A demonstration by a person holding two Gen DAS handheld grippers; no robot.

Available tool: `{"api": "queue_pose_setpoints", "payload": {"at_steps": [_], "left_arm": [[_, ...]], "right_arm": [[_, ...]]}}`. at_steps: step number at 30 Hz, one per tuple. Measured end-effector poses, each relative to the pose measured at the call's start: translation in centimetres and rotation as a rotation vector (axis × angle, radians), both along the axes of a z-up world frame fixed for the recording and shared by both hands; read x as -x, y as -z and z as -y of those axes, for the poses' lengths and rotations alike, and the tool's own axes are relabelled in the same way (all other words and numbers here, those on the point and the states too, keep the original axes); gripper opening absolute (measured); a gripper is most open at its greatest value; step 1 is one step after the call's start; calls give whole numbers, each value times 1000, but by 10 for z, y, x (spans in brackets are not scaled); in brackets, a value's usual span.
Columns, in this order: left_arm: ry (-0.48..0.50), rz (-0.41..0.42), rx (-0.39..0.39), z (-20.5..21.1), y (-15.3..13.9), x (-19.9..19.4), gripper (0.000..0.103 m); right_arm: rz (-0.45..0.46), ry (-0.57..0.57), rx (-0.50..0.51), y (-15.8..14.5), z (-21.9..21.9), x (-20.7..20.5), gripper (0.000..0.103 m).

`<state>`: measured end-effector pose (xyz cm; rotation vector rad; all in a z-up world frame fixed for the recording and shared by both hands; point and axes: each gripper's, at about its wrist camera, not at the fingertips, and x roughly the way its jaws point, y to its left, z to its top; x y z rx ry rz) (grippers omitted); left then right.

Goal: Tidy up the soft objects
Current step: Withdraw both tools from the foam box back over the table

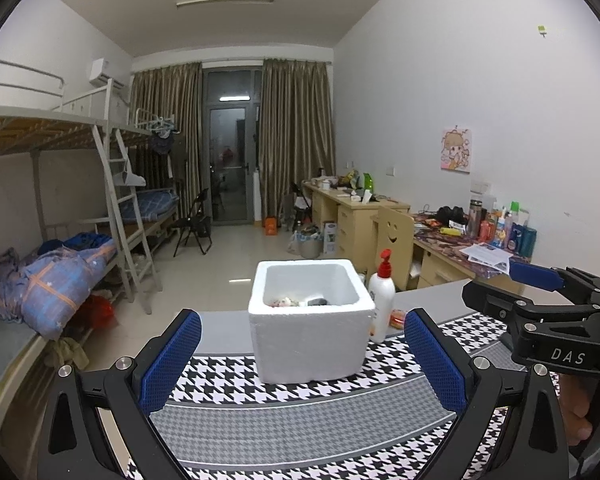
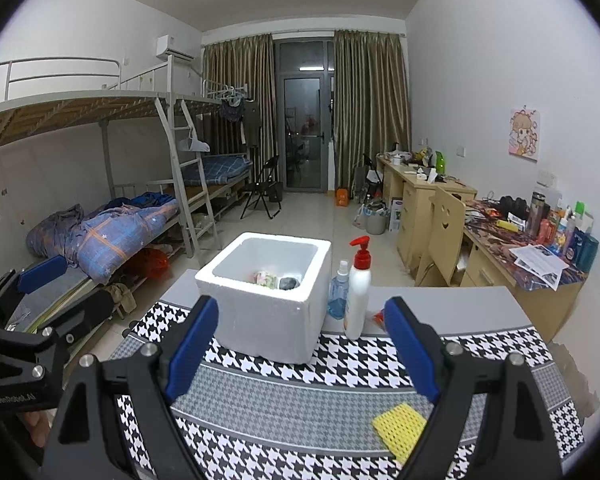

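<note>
Both grippers' fingers wide open, empty. Risk: right gripper [image 2: 302, 350] reaching yellow sponge [image 2: 400, 428] at 5 o'clock could clip pump bottle [image 2: 358, 300] by foam box [image 2: 266, 296].

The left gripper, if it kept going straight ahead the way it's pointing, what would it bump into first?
Most likely the white foam box. The open left gripper points almost straight at its near wall, with only bare houndstooth mat between. The lotion bottle stands off to the right.
</note>
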<state>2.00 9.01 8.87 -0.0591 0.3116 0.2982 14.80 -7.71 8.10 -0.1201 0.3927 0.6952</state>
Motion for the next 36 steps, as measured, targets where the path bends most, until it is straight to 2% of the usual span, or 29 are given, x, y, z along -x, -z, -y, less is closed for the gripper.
{"api": "queue_pose_setpoints", "payload": {"at_steps": [4,14,28,36], "left_arm": [[21,8,11,7,2,7,102],[32,30,-27,27,14,18,102],[10,74,5,40,38,36,102],[12,55,28,46,58,33,102]], "right_arm": [[8,3,4,3,8,8,89],[17,3,-11,13,29,21,89],[42,28,-35,31,53,33,89],[46,37,-39,47,64,41,89]]}}
